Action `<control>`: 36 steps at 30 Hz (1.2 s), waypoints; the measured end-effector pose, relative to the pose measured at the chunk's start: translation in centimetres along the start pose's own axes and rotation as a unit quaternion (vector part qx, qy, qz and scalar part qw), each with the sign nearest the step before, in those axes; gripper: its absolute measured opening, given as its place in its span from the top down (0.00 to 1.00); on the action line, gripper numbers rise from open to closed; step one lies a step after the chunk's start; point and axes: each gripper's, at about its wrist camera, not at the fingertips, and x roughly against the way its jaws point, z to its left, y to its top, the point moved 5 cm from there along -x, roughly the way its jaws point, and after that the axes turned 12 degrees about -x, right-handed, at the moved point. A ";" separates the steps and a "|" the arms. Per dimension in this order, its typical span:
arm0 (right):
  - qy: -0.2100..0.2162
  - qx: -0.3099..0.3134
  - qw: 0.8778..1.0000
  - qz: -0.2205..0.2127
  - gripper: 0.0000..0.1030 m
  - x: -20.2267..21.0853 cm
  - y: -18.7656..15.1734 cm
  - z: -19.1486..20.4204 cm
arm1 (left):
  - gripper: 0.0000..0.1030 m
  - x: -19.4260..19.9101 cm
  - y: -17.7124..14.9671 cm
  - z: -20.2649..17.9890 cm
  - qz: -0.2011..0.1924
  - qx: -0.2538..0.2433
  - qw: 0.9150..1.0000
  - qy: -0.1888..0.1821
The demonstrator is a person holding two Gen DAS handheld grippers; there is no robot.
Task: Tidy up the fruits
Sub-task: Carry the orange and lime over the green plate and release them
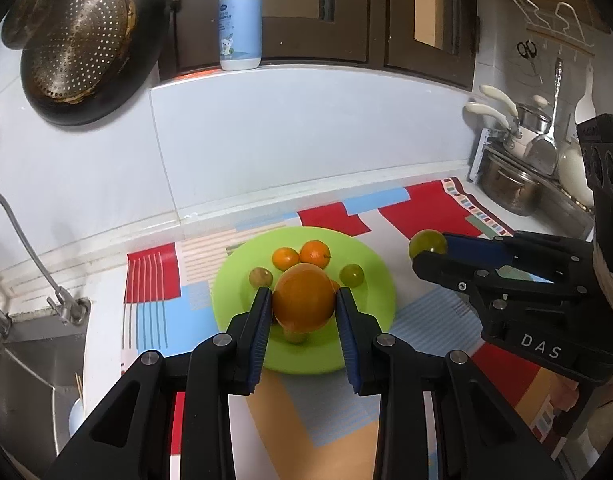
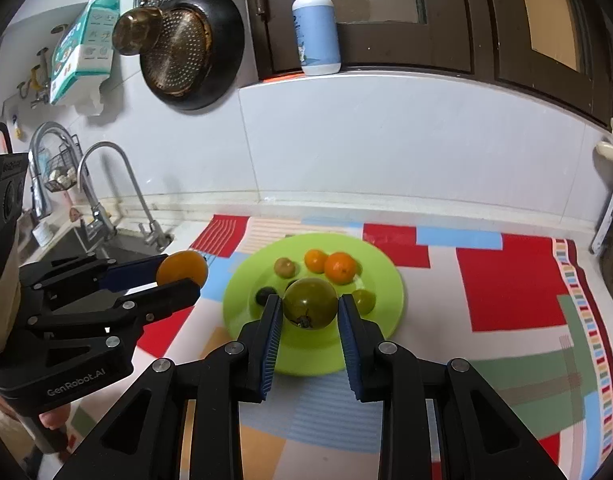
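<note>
My counter (image 2: pixel 446 208) is white, sink (image 2: pixel 66 244) cut in at left. Patchwork mat (image 2: pixel 506 280) covers most of it. Green plate (image 2: pixel 386 276) sits on mat, near the back wall. Pots (image 1: pixel 510 188) far right.

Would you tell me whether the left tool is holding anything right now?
Yes: left tool is shut on the orange, both pads pressing its sides.

Orange (image 1: pixel 304 298) and green tomato (image 2: pixel 310 303) held above fruit-filled green plate (image 2: pixel 382 300).

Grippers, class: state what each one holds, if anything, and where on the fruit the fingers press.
The left gripper clamps an orange fruit across its opposite sides. The right gripper clamps a green tomato likewise, across its sides.
</note>
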 end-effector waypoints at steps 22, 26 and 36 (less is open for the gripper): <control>-0.022 -0.003 0.999 0.031 0.71 -7.1 2.6 -1.8 | 0.69 -7.7 1.4 3.3 0.047 0.026 0.999 -0.008; -0.028 -0.005 0.999 0.041 0.71 -8.5 2.8 -2.4 | 0.69 -9.2 1.5 3.4 0.055 0.024 0.998 -0.010; -0.036 -0.014 0.997 0.062 0.71 -11.7 2.8 -4.1 | 0.69 -12.4 1.8 3.2 0.068 0.009 0.997 -0.026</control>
